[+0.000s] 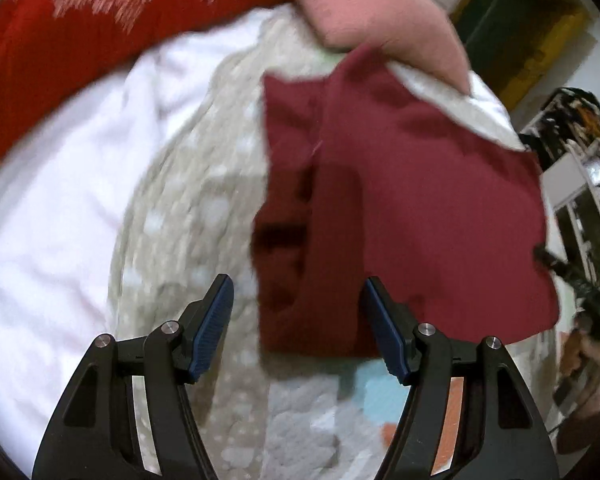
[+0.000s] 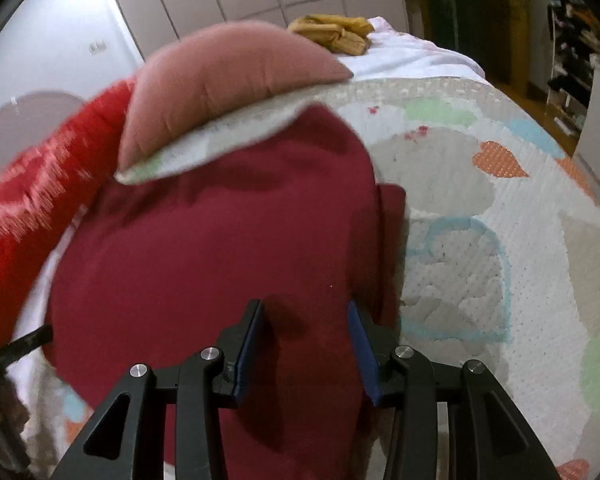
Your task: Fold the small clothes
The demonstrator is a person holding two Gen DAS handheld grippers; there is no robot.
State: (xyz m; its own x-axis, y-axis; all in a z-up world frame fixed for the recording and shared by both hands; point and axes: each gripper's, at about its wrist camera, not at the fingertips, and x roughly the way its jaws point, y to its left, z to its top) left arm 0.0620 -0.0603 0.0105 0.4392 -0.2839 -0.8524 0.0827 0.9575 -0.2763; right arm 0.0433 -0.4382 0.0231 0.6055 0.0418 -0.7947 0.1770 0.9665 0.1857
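Garment: dark red fabric garment lies on the heart-patterned quilt, top edge tucked under the pink cushion.
Left gripper: fingers apart, empty, at garment's near edge.
Right gripper: fingers apart over garment, empty.
Risk: cushion pinning the edge; pulling could drag or bunch the fold.

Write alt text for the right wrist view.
The open right gripper hangs over a dark red garment lying on a heart-print quilt. A pink pillow sits beyond the garment, a red blanket to the left, and a yellow cloth far back on the bed.
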